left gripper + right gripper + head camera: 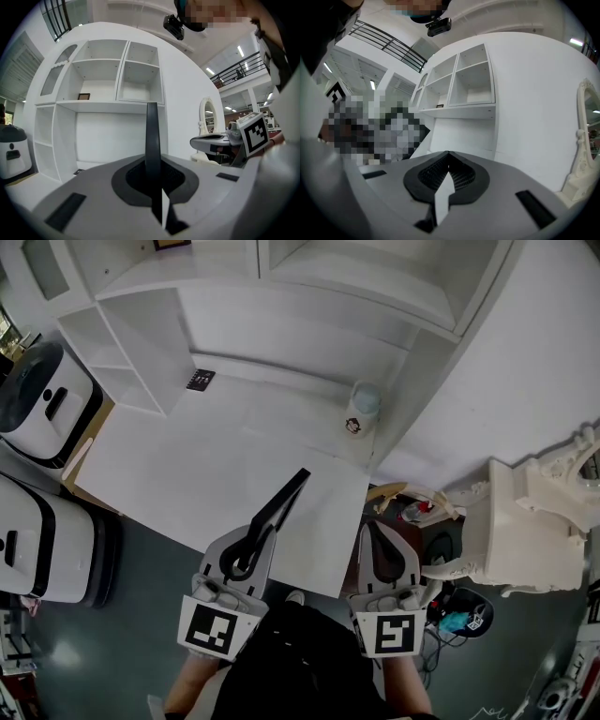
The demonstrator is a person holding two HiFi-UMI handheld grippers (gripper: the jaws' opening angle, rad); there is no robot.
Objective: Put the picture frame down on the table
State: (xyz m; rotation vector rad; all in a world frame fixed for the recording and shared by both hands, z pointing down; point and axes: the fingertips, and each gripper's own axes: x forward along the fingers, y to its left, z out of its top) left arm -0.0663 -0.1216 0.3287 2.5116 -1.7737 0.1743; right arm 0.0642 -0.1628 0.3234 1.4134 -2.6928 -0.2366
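Jaws on the left gripper (255,538) are pinching the picture frame (286,495) by its thin edge, so the frame is standing on its side and pointing toward one o'clock, over the near part of the white table (187,465). It is not lying down yet. Holding it by the edge is probably making it easy to tip flat onto the table. The right gripper (379,545) is waiting at five o'clock, off the table's near corner, pressed together with nothing inside; I am guessing it is not needed for this job. The head view is showing where the frame is hanging over the table, plus a cup (362,411) far back at one o'clock and a small dark card (200,380) at eleven o'clock. The left gripper view is showing the squeeze itself: the frame is rising like a dark strip from between the pads (133,180). The right gripper view is showing its own pads (461,176) meeting with no gap.
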